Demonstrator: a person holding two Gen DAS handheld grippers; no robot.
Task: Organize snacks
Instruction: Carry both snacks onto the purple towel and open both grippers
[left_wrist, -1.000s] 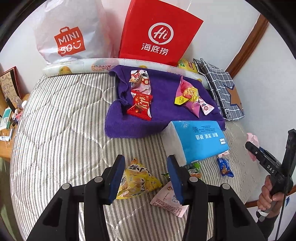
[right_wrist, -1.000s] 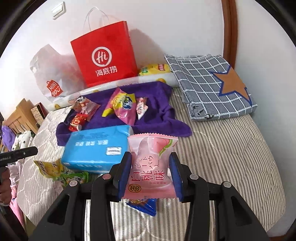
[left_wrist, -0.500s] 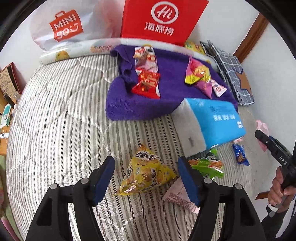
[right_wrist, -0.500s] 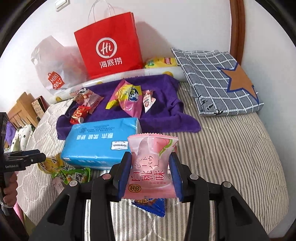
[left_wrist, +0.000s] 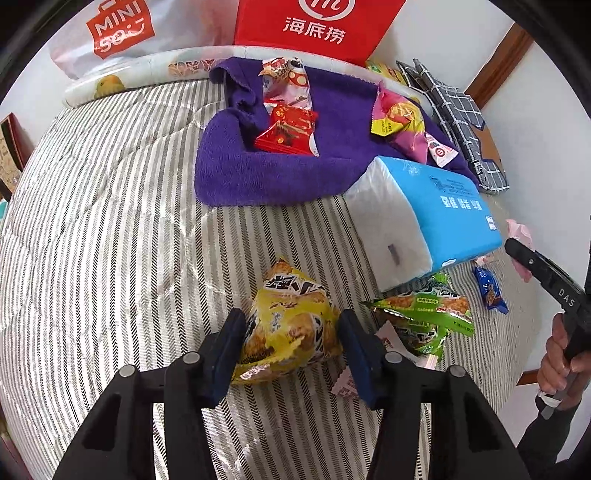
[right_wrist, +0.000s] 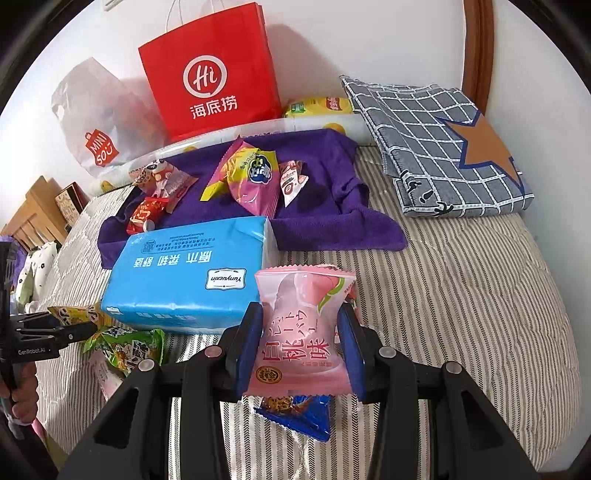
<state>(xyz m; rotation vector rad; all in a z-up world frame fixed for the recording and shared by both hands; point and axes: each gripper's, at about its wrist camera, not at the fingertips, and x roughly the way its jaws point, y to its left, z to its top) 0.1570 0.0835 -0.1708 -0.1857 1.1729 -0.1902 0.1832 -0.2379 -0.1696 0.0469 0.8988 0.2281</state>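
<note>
My left gripper (left_wrist: 291, 343) has its jaws around a yellow snack bag (left_wrist: 291, 325) lying on the striped bed; the pads touch its sides. A green snack bag (left_wrist: 424, 317) and a small blue packet (left_wrist: 489, 291) lie to its right. My right gripper (right_wrist: 301, 349) is shut on a pink peach-flavour packet (right_wrist: 301, 332) and holds it above a blue packet (right_wrist: 299, 413). A purple towel (left_wrist: 258, 173) at the back holds red (left_wrist: 290, 129), pink-yellow (left_wrist: 400, 125) and other snacks.
A blue tissue pack (left_wrist: 424, 221) lies between the towel and the loose snacks. A red paper bag (right_wrist: 214, 70) and a white plastic bag (right_wrist: 96, 118) stand against the wall. A folded grey checked cloth (right_wrist: 443, 144) lies at the back right.
My left gripper has moved down onto the yellow snack bag and closed in from wide open until its jaws touch the bag. The right gripper still holds the pink packet and has shifted slightly.
</note>
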